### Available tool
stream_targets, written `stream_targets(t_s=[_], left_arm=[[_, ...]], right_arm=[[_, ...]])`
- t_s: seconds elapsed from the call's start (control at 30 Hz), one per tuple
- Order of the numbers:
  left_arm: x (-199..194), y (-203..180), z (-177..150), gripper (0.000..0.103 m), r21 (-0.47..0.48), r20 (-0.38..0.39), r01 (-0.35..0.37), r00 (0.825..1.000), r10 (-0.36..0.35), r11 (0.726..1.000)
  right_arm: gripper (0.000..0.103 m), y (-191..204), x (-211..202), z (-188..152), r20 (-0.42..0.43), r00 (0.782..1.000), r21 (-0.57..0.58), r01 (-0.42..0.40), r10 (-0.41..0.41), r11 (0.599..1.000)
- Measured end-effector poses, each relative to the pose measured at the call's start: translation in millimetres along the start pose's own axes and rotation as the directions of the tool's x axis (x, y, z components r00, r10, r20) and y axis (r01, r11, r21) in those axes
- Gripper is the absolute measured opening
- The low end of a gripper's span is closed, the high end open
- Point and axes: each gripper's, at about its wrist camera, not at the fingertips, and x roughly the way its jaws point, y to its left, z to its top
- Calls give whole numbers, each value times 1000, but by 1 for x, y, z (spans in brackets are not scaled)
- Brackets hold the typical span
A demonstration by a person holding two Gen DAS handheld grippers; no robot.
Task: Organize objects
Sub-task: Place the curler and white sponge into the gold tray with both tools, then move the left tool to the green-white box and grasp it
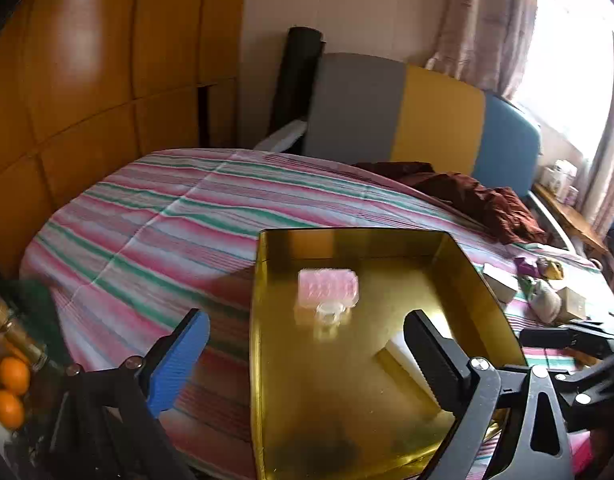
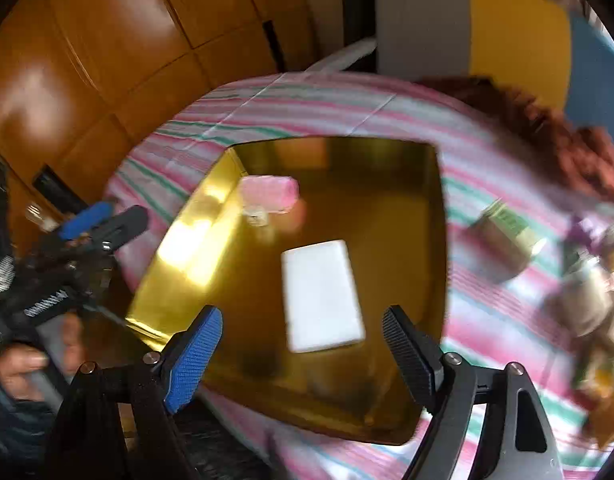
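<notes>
Gold metal tray (image 2: 427, 216) on striped bed (image 1: 147, 208), near edge cropped; items at right blurred; both hand-held grippers (image 1: 307, 354) (image 2: 303, 344) spread, empty.

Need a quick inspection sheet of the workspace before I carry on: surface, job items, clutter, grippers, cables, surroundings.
Surface: striped bedsheet, creased.
Job's things: gold tin on the sheet, holding a white block, a pink ridged item and a small clear piece in front of it.
Clutter: small boxes and blurred bits right of the tin; maroon cloth; oranges at left edge.
Grippers: left gripper open over the tin, empty; right gripper open, empty.
Cables: nothing seen.
Surroundings: wooden wardrobe, colour-block headboard, curtained window.
</notes>
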Motion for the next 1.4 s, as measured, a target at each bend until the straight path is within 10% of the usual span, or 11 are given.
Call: stream_targets(t_s=[0.27,0.47,1.4], left_arm=[[-14,-21,-7,100,26,17,-41,999,40,999],[-22,-44,-7,100,70,30,-30,999,28,997],[-5,-125,-29,100,258,-63,72,996,-58,963]], right_arm=[[84,5,-29,-15,173,975,-22,147,-141,989],[84,0,-62,-20,344,908,22,245,-238,969],[83,-90,-48,-57,182,949,278,200,-256,939]])
